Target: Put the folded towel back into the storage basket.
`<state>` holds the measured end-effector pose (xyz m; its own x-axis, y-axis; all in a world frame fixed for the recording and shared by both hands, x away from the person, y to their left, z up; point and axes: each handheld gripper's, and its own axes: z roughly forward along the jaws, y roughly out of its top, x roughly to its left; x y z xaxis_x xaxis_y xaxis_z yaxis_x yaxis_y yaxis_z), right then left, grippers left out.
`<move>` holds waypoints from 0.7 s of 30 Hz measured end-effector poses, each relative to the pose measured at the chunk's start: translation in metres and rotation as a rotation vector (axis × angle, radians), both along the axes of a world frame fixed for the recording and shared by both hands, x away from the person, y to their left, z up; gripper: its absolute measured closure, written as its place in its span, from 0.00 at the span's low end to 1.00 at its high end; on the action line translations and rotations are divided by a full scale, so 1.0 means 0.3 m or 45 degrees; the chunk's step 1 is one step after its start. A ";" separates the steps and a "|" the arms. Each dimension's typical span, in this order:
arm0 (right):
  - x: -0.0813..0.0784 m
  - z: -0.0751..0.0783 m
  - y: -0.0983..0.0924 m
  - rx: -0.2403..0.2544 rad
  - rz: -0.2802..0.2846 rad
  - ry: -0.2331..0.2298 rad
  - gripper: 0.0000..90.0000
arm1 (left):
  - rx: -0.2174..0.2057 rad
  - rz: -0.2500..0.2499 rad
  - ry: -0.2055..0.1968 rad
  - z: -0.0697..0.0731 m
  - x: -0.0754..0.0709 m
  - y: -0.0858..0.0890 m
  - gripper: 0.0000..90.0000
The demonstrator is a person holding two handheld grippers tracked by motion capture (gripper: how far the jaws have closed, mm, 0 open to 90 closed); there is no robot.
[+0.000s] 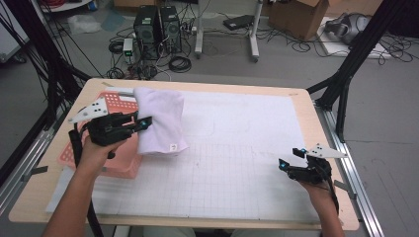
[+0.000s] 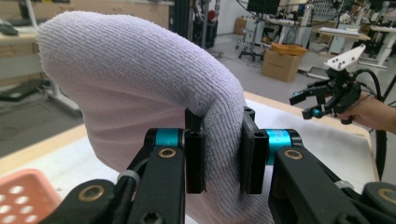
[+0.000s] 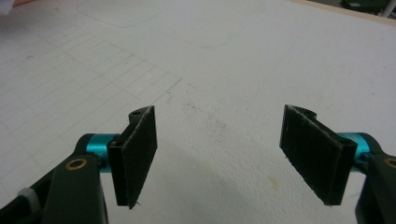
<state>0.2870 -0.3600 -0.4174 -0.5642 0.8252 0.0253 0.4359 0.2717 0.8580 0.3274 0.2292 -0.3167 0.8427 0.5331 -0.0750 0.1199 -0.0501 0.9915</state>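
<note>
A pale lilac towel [image 1: 160,123] hangs folded over at the table's left, lifted off the surface, its lower end with a small label near the mat. My left gripper [image 1: 141,123] is shut on a bunched fold of it; in the left gripper view the towel [image 2: 135,88] fills the frame and both pads [image 2: 195,154] press its edge. My right gripper [image 1: 288,159] rests low at the table's right front, open, nothing between its pads [image 3: 137,154] above the white gridded mat [image 3: 224,70]. It also shows far off in the left gripper view, the right gripper [image 2: 306,102] held by a hand.
A pink perforated basket [image 1: 118,106] sits at the table's left edge beneath the left hand. A white gridded mat [image 1: 237,148] covers most of the wooden table [image 1: 316,128]. Black frame posts, computer towers, cables and cardboard boxes stand on the floor beyond.
</note>
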 end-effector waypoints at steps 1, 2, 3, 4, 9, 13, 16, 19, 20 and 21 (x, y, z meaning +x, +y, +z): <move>0.000 0.000 0.001 0.000 0.000 0.002 0.29 | -0.004 0.010 -0.007 0.005 -0.003 0.012 0.84; 0.000 0.001 0.000 -0.002 0.000 -0.001 0.29 | -0.008 0.016 -0.009 0.011 -0.006 0.024 0.84; -0.001 0.002 0.002 0.001 -0.001 0.001 0.29 | -0.014 0.024 -0.013 0.015 -0.008 0.036 0.84; -0.001 0.003 0.003 -0.002 0.002 -0.001 0.29 | -0.018 0.028 -0.016 0.019 -0.009 0.048 0.84; 0.002 0.003 0.008 -0.009 0.005 -0.003 0.29 | -0.040 0.033 -0.024 0.040 -0.009 0.113 0.84; 0.001 0.001 0.011 -0.016 0.010 0.000 0.29 | -0.028 0.044 -0.024 0.055 0.000 0.165 0.84; 0.000 0.005 0.012 -0.016 0.006 0.000 0.29 | -0.031 0.061 -0.037 0.064 0.004 0.210 0.84; 0.000 0.004 0.014 -0.026 0.006 -0.001 0.29 | -0.048 0.076 -0.051 0.067 0.002 0.257 0.84; -0.001 0.004 0.016 -0.033 0.003 0.001 0.29 | -0.054 0.082 -0.053 0.068 0.002 0.274 0.84; 0.000 0.003 0.017 -0.038 0.003 -0.003 0.29 | -0.057 0.085 -0.053 0.067 0.003 0.291 0.84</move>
<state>0.2871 -0.3549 -0.4163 -0.5665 0.8241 -0.0005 0.4329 0.2981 0.8508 0.3282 0.3164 -0.2968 0.8082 0.5853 -0.0656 0.0802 0.0010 0.9968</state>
